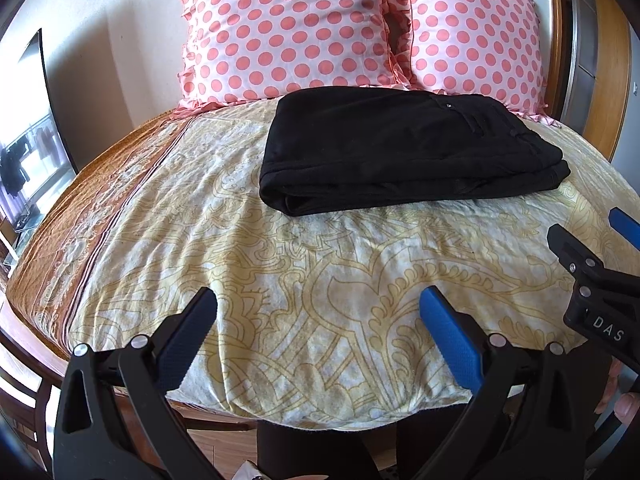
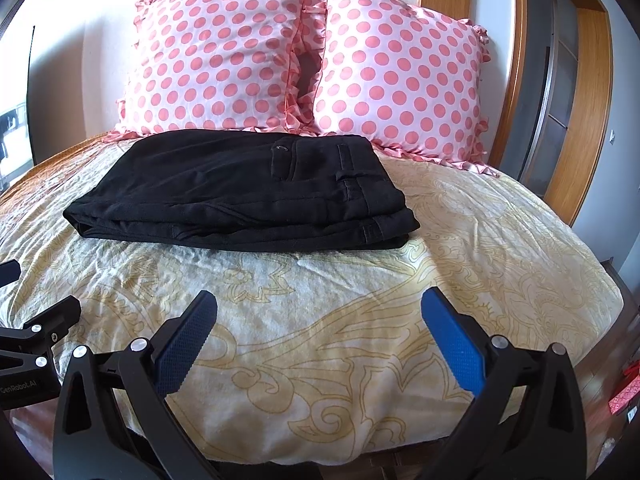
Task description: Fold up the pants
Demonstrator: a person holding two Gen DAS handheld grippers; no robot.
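The whole scene is taken up by a bed covered in a cream sheet with a mustard-yellow scroll pattern (image 1: pixel 320 280), with an orange-brown patterned border strip (image 1: pixel 100 208) seen along its left side. Two ruffled white pillows with pink polka dots (image 2: pixel 224 60) are propped side by side against the wall at the head end. A wooden door frame (image 2: pixel 532 80) is seen off to the right.

The black folded pants (image 1: pixel 400 152) are laid flat on the sheet just in front of the pillows, well apart from both tools. Several stacked layers are shown at the near edge, and a button and belt loops can be made out on top in the right wrist view.

The left gripper (image 1: pixel 318 312) is held low over the foot of the bed, its black arms and blue textured pads spread wide, nothing between them. The right gripper (image 2: pixel 320 316) is held the same way, wide and empty. Each tool is caught at the edge of the other's view: "DAS" can be read on the right one's body, and "GenRobot.AI" on the left one's.
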